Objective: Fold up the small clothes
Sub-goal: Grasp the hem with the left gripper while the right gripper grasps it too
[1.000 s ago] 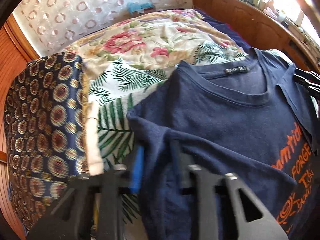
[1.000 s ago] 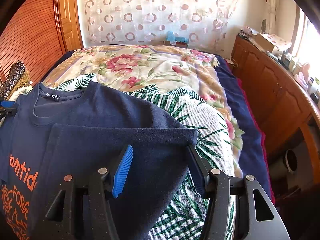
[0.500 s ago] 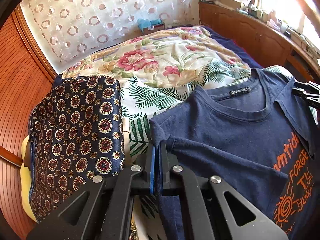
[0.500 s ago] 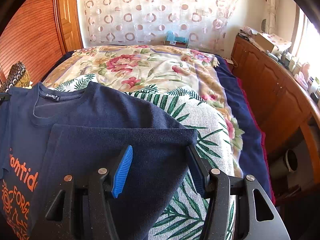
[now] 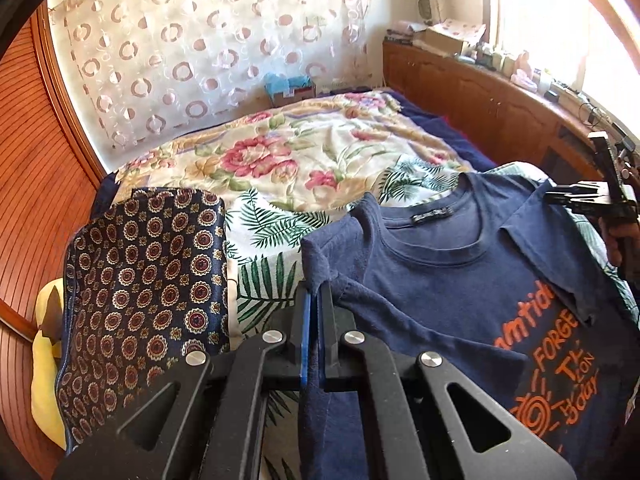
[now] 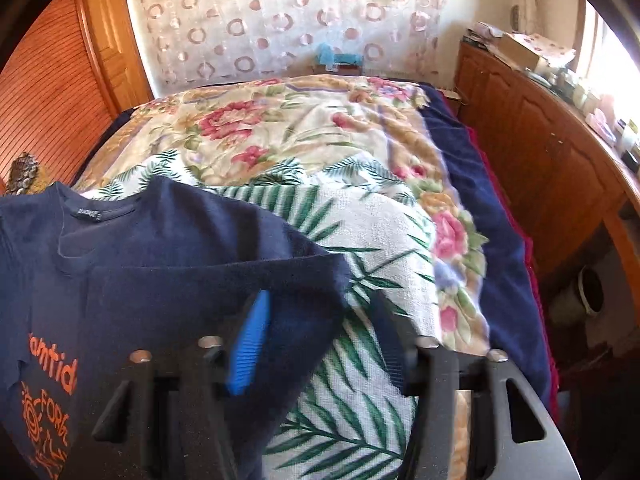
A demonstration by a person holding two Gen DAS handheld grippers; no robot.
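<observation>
Both grippers: left (image 5: pixel 315 300) pinches navy T-shirt (image 5: pixel 448 280) reading "FORGE"; right (image 6: pixel 320 320) spread wide.

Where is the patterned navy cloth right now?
In the left wrist view, the patterned navy cloth lies at the bed's left edge, left of the navy T-shirt.

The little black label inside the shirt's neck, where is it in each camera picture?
Left wrist view: the neck label sits right of centre, under the back of the collar.
Right wrist view: the neck label is at far left.
Shared landmark: the blue box by the curtain.
</observation>
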